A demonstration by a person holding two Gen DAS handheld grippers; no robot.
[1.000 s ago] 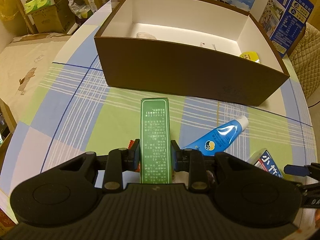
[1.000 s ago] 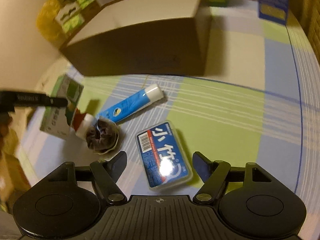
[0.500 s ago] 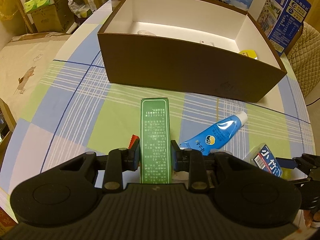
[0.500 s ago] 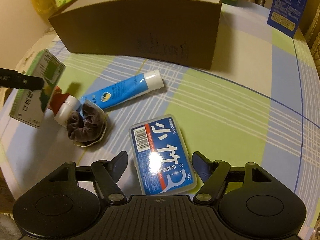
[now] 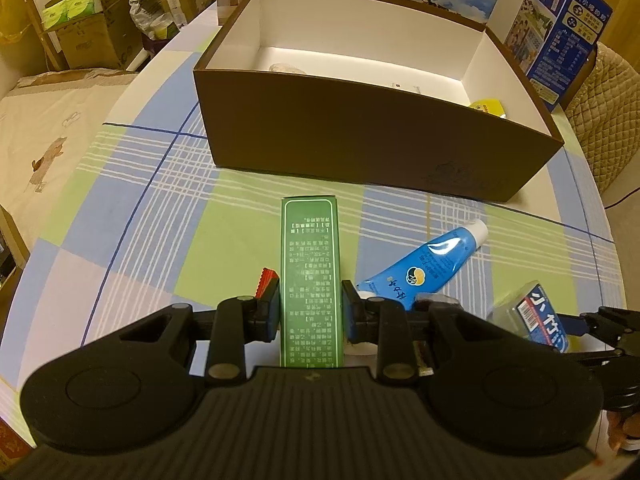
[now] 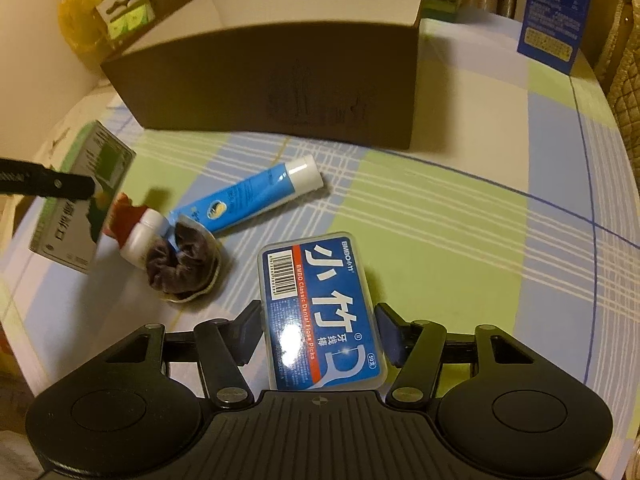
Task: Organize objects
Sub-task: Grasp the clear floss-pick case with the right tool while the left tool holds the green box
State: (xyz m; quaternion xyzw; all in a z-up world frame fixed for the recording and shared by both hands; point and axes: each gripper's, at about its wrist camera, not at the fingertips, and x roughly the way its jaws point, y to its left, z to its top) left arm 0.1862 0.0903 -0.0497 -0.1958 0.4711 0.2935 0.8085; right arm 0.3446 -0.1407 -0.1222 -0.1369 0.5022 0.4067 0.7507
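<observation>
My left gripper (image 5: pixel 310 312) is shut on a long green carton (image 5: pixel 311 264) and holds it above the checked tablecloth, in front of the open brown box (image 5: pixel 372 148). The carton also shows in the right wrist view (image 6: pixel 80 200). My right gripper (image 6: pixel 318 334) has its fingers on both sides of a blue dental floss pick case (image 6: pixel 320 312), closed in near its edges; the case also shows in the left wrist view (image 5: pixel 540 316). A blue toothpaste tube (image 6: pixel 248 196) lies between the two grippers.
A small white bottle with a red cap (image 6: pixel 140 232) and a dark crumpled cloth (image 6: pixel 180 264) lie beside the tube. The box holds a yellow item (image 5: pixel 488 106). Blue milk cartons (image 5: pixel 564 28) stand behind it. Cardboard boxes (image 5: pixel 92 24) are stacked off the table's left.
My right gripper moved forward over the floss case and its fingers narrowed around it. My left gripper lifted the green carton a little; the box looks closer and lower.
</observation>
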